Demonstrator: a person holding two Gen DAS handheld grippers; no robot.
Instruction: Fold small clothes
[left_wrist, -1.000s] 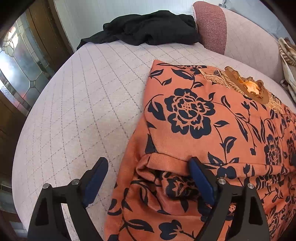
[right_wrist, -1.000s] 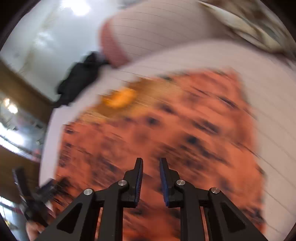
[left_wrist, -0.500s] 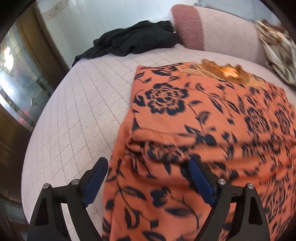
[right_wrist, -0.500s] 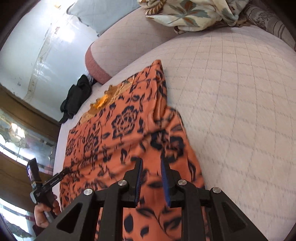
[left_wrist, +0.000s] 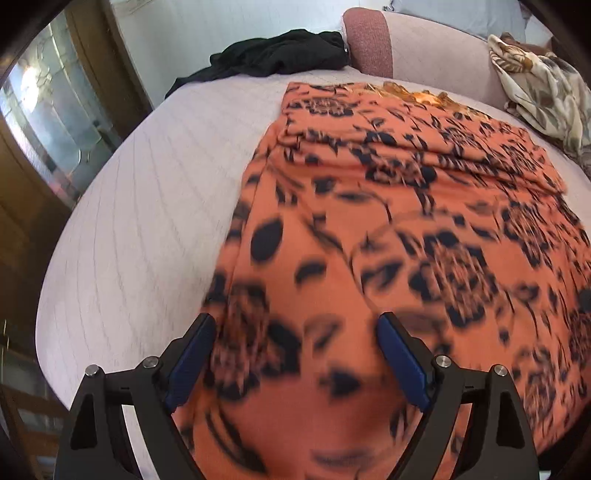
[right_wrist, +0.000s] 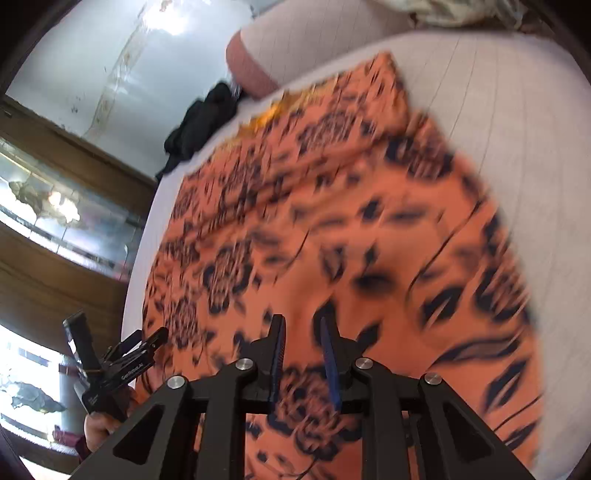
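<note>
Nearer, blurred: quilted bed edge, probably

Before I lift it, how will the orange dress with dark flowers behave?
The orange dress with dark flowers already lies in soft folds, so it will probably droop. It looks thin, likely light, and may slide on the quilted bed.

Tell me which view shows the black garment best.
Left wrist view: the black garment lies spread along the bed's far edge, fairly sharp and unobstructed. The right wrist view shows it only as a small, blurred dark heap beside the bolster.
</note>
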